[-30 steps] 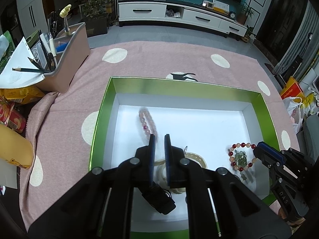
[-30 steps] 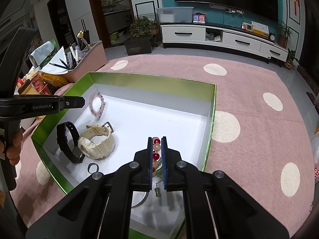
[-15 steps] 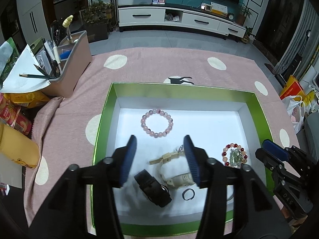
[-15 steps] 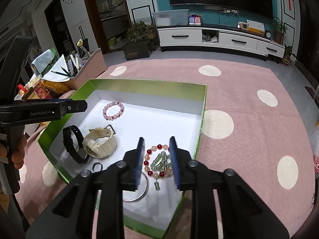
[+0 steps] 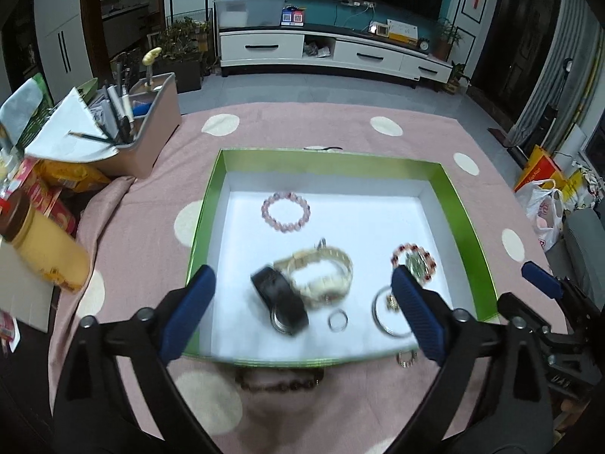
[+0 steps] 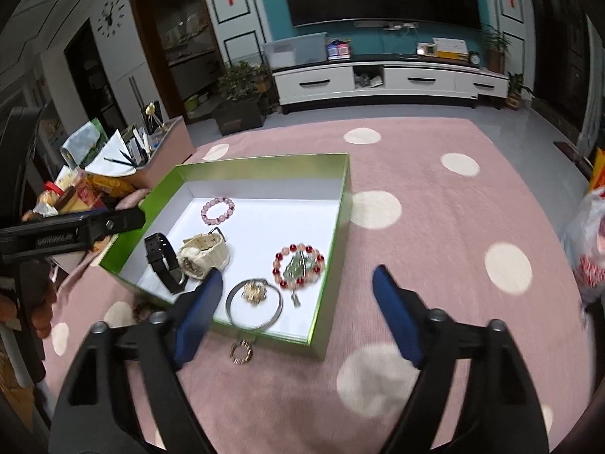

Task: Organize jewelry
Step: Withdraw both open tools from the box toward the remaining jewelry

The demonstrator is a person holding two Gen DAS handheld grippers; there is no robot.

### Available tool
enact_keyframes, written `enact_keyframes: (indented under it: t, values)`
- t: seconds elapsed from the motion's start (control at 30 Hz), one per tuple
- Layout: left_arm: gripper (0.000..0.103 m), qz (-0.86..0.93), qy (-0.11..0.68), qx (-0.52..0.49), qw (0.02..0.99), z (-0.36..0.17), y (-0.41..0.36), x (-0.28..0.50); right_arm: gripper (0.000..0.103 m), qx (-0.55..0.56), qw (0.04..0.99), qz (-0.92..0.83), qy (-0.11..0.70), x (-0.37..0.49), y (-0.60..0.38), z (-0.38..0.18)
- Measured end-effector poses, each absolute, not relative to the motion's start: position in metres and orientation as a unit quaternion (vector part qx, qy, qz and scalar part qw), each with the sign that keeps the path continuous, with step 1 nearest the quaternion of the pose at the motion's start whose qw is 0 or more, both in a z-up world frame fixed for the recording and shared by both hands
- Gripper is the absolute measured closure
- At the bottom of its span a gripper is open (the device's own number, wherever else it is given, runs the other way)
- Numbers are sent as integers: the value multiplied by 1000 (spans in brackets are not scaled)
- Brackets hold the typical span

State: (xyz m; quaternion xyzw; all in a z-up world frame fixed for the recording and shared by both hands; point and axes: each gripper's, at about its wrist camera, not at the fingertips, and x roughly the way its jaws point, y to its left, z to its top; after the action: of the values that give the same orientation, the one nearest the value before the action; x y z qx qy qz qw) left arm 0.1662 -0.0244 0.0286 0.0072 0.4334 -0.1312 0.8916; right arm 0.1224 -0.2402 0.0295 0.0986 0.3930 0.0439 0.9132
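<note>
A green box (image 5: 469, 227) with a white floor sits on the pink dotted cloth. Inside lie a pink bead bracelet (image 5: 285, 211), a cream watch (image 5: 321, 272), a black watch (image 5: 280, 299), a small ring (image 5: 337, 320), a silver bangle (image 6: 254, 304) and a red bead bracelet (image 6: 299, 265). A dark bead bracelet (image 5: 279, 381) and a small gold ring piece (image 6: 241, 352) lie on the cloth outside the near wall. My left gripper (image 5: 302, 310) is wide open and empty above the box's near edge. My right gripper (image 6: 297, 316) is wide open and empty over the box's near right corner.
A grey organizer bin (image 5: 151, 128) with pens and paper stands at the far left. A yellow jar (image 5: 41, 246) and snack packets (image 5: 72, 179) lie at the left table edge. Plastic bags (image 5: 544, 212) sit off the right side. Pink cloth (image 6: 453, 249) spreads right of the box.
Both grippers opened, releasing the pink bracelet and the red bead bracelet into the box, then drew back and up with jaws spread wider.
</note>
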Motion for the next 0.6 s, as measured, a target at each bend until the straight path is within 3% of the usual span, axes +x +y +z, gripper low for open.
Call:
enact_keyframes:
  t: [0.6]
  values:
    - [2,-85,463,-59,880,-13,36,48,20,100,909,77,397,34,-214,30]
